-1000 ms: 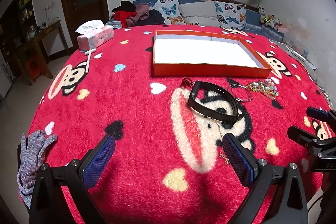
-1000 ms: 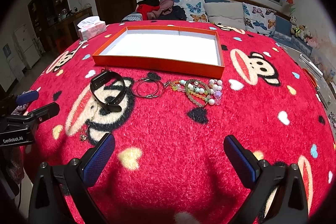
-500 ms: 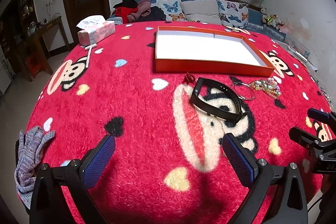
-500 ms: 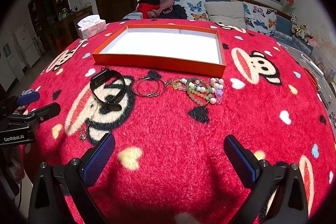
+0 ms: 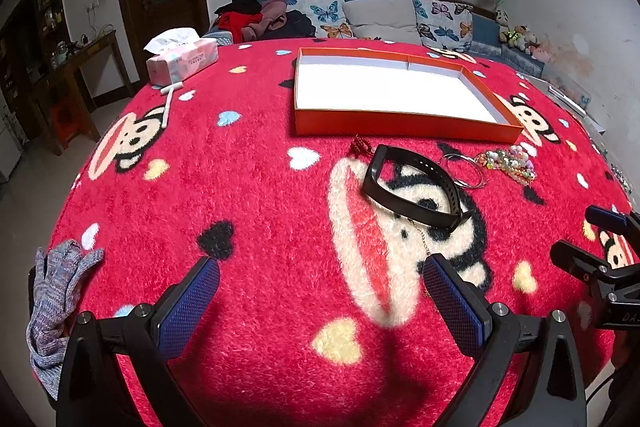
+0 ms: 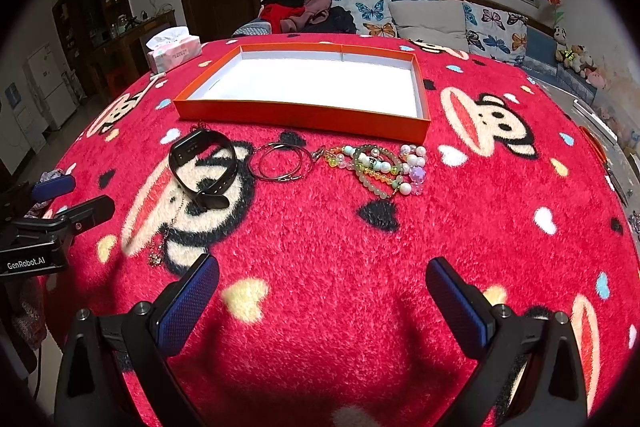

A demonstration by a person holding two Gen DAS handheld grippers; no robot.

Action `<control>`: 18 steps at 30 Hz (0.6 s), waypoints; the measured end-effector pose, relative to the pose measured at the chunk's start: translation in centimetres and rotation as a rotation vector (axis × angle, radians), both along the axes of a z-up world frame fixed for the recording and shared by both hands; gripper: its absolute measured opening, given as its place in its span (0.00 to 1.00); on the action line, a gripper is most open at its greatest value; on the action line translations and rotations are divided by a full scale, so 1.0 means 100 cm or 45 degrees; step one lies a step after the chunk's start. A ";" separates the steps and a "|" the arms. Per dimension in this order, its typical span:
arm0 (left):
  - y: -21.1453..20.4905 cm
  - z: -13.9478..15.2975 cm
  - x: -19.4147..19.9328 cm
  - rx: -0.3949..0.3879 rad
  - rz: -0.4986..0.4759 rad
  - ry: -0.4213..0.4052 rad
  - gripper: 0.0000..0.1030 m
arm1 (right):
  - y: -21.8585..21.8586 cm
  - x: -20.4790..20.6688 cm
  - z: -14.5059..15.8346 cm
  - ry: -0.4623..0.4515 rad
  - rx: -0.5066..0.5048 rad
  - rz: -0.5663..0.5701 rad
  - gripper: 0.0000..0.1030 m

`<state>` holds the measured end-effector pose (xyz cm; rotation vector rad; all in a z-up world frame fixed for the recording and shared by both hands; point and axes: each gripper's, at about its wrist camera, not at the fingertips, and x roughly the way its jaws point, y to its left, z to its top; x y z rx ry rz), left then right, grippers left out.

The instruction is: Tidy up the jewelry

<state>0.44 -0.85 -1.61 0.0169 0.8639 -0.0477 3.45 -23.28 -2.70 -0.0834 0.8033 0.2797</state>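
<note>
An orange box (image 5: 404, 126) (image 6: 304, 115) with a white inside lies on the red monkey-print blanket, nothing in it. In front of it lie a black wristband (image 5: 416, 191) (image 6: 202, 167), thin metal bangles (image 5: 466, 171) (image 6: 282, 167), beaded bracelets (image 5: 510, 165) (image 6: 378, 167), a small red bead piece (image 5: 360, 147) and a thin chain with a pendant (image 6: 162, 243). My left gripper (image 5: 320, 291) is open, low at the near edge, short of the wristband. My right gripper (image 6: 322, 287) is open too, nearer than the beads. Neither holds anything.
A pink tissue box (image 5: 182, 59) (image 6: 174, 51) stands at the far left of the blanket with a white stick (image 5: 168, 107) beside it. A grey knitted glove (image 5: 52, 303) hangs off the near left edge. Behind the bed are a sofa with butterfly cushions (image 5: 380, 15) and clothes.
The left wrist view has risen a little, so the box and jewelry sit lower and slightly farther in view. The right view is nearly the same. Both grippers stay open.
</note>
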 end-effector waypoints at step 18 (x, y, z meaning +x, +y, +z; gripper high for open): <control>-0.012 -0.008 0.003 0.021 -0.060 0.040 1.00 | -0.005 0.002 -0.004 0.016 0.016 0.012 1.00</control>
